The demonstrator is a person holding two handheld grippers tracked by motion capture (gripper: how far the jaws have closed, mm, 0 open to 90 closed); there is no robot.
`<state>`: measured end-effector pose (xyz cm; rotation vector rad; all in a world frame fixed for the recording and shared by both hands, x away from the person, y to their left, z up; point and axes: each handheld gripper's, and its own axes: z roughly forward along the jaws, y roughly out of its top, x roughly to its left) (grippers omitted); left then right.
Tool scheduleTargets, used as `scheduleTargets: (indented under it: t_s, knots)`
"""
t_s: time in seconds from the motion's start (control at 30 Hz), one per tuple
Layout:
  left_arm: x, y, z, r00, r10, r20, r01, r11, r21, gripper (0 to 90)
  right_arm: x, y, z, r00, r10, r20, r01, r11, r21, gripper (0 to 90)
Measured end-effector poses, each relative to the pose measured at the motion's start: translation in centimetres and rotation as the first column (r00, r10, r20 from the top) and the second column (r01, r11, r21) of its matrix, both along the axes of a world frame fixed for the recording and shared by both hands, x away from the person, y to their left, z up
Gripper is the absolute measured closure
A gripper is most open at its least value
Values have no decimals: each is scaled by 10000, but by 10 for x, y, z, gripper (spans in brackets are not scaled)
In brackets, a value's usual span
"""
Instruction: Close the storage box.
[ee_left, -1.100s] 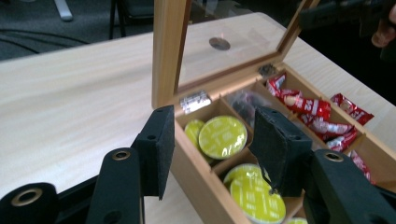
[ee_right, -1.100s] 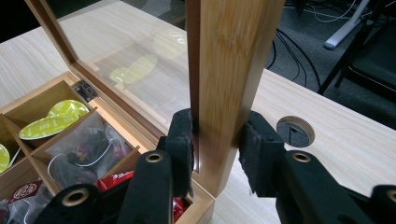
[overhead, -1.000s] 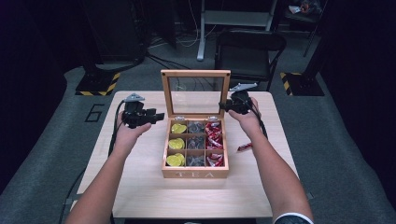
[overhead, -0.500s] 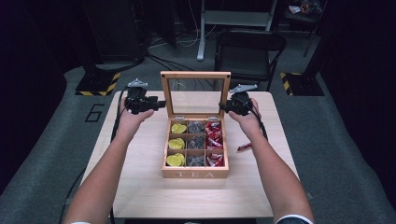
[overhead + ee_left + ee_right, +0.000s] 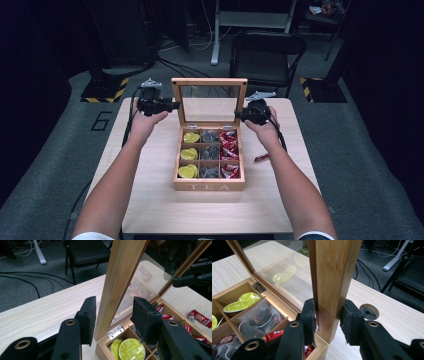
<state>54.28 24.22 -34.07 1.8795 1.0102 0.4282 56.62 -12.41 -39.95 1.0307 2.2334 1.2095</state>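
Note:
A wooden tea box (image 5: 209, 186) stands mid-table with its glass lid (image 5: 210, 81) upright. It holds yellow-green capsules (image 5: 189, 154), grey tea bags (image 5: 210, 152) and red packets (image 5: 229, 150). My right gripper (image 5: 240, 116) is shut on the lid's right frame (image 5: 334, 265), both pads pressing the wood. My left gripper (image 5: 170, 106) straddles the lid's left frame (image 5: 122, 270). Its jaws have just been closing. One pad (image 5: 87, 315) sits next to the wood, while the other pad (image 5: 145, 317) stands apart from it.
A loose red packet (image 5: 261, 157) lies on the table (image 5: 150, 200) right of the box. A cable hole (image 5: 369, 311) is in the tabletop behind the lid. A dark chair (image 5: 267, 50) stands beyond the far edge.
My left hand has moved up and inward to the lid's left edge, and its jaws have narrowed around the frame. The right gripper and the lid have stayed put.

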Motion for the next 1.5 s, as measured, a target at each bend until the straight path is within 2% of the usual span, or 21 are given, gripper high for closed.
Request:
scheduleTargets:
  t_s: [0.13, 0.33, 0.5, 0.6, 0.7, 0.8, 0.87, 1.17, 1.33, 1.4, 1.5]
  knots:
    - [2, -1, 0, 9998, 165, 111, -164, 9998, -115, 556, -1, 0, -1, 10000, -18, 70, 18, 10000, -5, 659]
    - [4, -3, -1, 9999, 80, 105, -77, 9995, -304, 569, -3, -1, -1, 9998, 40, 170, -39, 10000, -29, 657]
    - [4, -9, 5, 9998, 18, 190, -17, 10000, -62, 615, -4, -1, -2, 9998, 22, 185, -22, 10000, 13, 656]
    - [2, -12, 9, 9992, 61, 403, -79, 9990, 447, 626, -5, -1, -2, 9998, 22, 208, -22, 10000, -3, 655]
    - [1, -12, 9, 9992, 26, 392, -44, 9989, 459, 631, -5, -1, -2, 9998, 19, 200, -20, 10000, 75, 649]
    - [0, -12, 9, 9992, -18, 390, 1, 9989, 459, 631, -5, -4, -2, 9998, -42, -206, 53, 9984, 560, 600]
    - [-2, -11, 8, 9993, -24, 379, 7, 9990, 457, 630, -6, -5, -1, 9998, 17, -208, -5, 9985, 546, 573]
    - [-10, -10, 6, 9991, -103, 421, 88, 9994, 343, 622, -21, -14, 11, 10000, -48, -42, 50, 9988, 484, 485]
    - [-14, -10, 4, 9989, -124, 458, 111, 9995, 291, 619, -31, -15, 21, 9999, 100, 123, -107, 9981, 608, 484]
    - [-15, -9, 4, 9989, -146, 436, 132, 9994, 311, 618, -34, -15, 24, 9994, 339, 40, -341, 9961, 816, 508]
    - [-16, -9, 3, 9989, -140, 450, 130, 9997, 225, 617, -36, -14, 30, 9989, 401, 223, -418, 9956, 843, 509]
